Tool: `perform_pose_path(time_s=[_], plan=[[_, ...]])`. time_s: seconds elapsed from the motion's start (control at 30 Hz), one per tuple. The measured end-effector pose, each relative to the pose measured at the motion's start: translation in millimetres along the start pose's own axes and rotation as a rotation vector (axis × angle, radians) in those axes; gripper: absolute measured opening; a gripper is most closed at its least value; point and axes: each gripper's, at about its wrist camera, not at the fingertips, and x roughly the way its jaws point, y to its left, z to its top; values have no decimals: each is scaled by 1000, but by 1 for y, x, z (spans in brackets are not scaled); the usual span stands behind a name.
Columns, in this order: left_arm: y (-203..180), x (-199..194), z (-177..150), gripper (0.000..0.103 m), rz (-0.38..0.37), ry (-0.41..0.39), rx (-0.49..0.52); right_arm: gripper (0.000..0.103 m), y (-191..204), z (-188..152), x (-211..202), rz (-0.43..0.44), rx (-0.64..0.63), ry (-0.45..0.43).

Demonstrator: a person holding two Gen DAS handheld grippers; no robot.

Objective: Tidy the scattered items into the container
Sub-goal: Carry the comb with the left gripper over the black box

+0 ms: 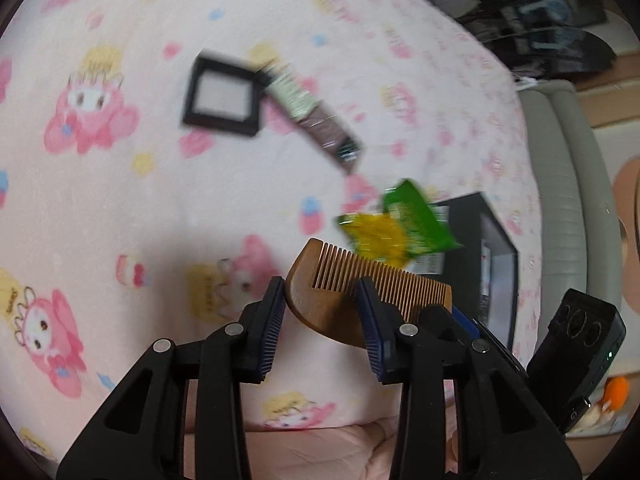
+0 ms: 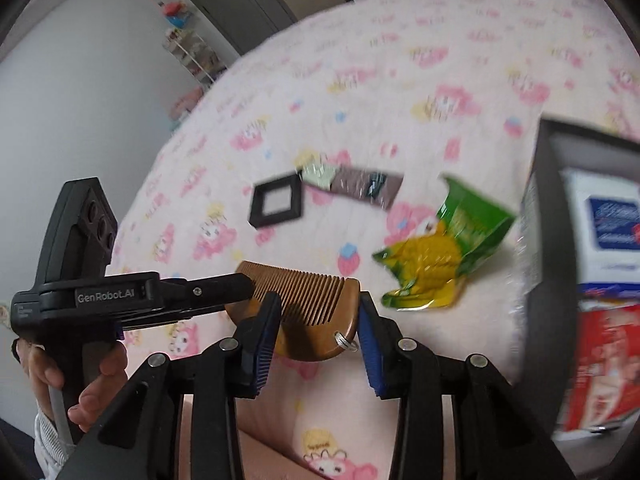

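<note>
The wooden comb (image 1: 352,300) hangs above the bed (image 1: 120,200), pinched at one end by the left hand-held gripper (image 1: 324,312) and at its ringed end by the right hand-held gripper (image 2: 318,332), both pressed onto it. Its long axis runs crosswise between the two. The black container (image 2: 548,240) lies to the right, nearer the right hand-held gripper, beyond the green-and-yellow snack packet (image 2: 440,252), so I judge the carry goes rightward, comb end first
</note>
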Motion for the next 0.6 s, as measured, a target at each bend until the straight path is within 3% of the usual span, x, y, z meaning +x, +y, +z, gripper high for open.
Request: perform_pose_path(time_s=[0.27,0.6], plan=[[-100,-21,-3,37,-4,-39,136,34,-23,16,-77,-60,-40,-88],[-217,36,-10,37,-127,16,214,34,-114,31,-173,-156,13,-198]])
